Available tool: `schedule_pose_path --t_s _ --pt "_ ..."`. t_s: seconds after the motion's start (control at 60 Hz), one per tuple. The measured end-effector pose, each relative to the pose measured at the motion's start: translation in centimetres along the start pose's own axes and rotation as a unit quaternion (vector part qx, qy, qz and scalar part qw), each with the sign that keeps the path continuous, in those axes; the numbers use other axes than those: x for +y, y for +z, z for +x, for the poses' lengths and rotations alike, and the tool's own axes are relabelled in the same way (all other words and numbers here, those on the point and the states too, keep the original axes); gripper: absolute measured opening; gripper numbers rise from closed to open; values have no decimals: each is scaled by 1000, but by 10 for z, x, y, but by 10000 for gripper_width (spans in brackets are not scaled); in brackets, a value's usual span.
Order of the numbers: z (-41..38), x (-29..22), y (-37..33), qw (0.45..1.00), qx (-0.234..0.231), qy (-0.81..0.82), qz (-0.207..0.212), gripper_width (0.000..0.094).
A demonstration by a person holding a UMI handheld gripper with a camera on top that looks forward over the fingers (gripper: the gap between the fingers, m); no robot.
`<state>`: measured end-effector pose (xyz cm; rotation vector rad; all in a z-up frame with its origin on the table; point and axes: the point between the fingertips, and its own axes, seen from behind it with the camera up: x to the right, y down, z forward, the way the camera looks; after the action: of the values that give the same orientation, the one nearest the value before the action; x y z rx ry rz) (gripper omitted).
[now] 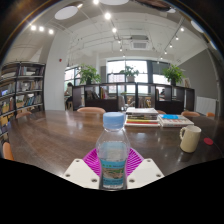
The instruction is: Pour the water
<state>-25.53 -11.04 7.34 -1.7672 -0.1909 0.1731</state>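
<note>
A clear plastic water bottle [113, 152] with a blue cap and a pale label stands upright between my gripper's [112, 166] two fingers. The magenta pads [92, 160] press on both its sides, so the gripper is shut on it. A cream mug [190, 138] stands on the brown wooden table [50, 135], beyond the fingers and to the right of the bottle. I cannot tell whether the bottle's base rests on the table or is lifted off it.
A stack of books [143, 119] lies on the table beyond the bottle, with more flat items [176, 120] to its right. Chairs [92, 112] stand along the far side. Bookshelves [18, 92] line the left wall. Plants and windows are far behind.
</note>
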Motion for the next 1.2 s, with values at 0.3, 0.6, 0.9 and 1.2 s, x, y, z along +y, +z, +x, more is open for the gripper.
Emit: schedule_pose_path --t_s 0.3,0.6,0.9,1.2 --pt "53 -41 24 987 -18 156 -31 265" --pt "133 -89 40 886 -62 457 -51 273" --pt "209 -121 47 694 -56 717 16 276" --pt "259 -112 50 512 -43 856 50 284"
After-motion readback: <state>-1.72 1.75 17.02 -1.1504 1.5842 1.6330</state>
